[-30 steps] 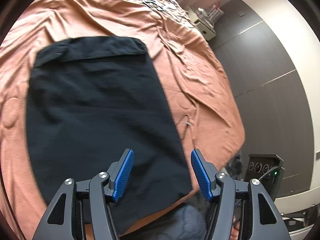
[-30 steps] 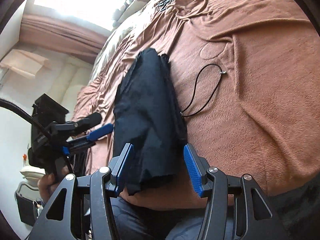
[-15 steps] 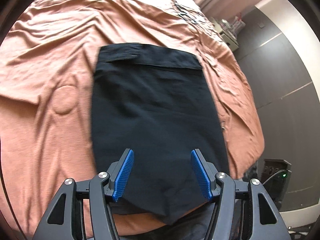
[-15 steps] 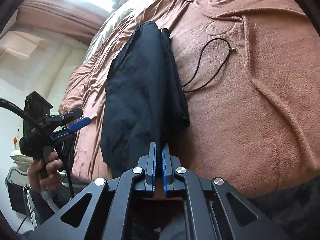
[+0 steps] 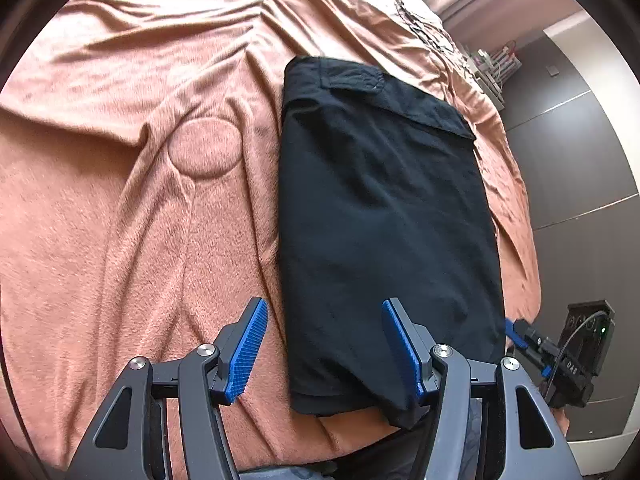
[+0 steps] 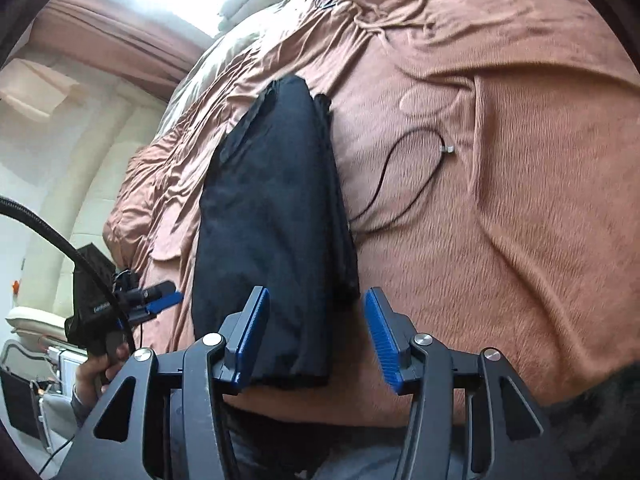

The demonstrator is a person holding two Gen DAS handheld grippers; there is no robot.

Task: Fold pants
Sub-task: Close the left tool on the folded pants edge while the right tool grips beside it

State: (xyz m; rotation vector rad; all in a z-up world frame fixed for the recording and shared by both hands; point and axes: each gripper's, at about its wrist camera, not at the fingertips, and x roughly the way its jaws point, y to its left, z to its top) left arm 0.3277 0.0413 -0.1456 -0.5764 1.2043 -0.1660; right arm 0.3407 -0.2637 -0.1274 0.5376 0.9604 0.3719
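Observation:
The black pants (image 5: pixel 380 216) lie folded lengthwise in a long strip on the brown bedspread (image 5: pixel 120 200), their near end hanging over the bed's front edge. My left gripper (image 5: pixel 324 344) is open and empty, hovering over the strip's near left corner. In the right wrist view the pants (image 6: pixel 272 216) run away from me. My right gripper (image 6: pixel 316 338) is open and empty over their near right edge. The left gripper (image 6: pixel 160 300) also shows there at the far left, and the right gripper (image 5: pixel 520 336) shows at the right of the left wrist view.
A thin black cord (image 6: pixel 400 184) loops on the bedspread right of the pants. A round bump (image 5: pixel 204 148) sits under the cover left of them. A dark wardrobe wall (image 5: pixel 580 160) and a black box (image 5: pixel 588 336) stand beyond the bed's right side.
My right gripper was open, shut half a second ago, and has opened again. My left gripper has swung left, so the pants now sit to the right in its view.

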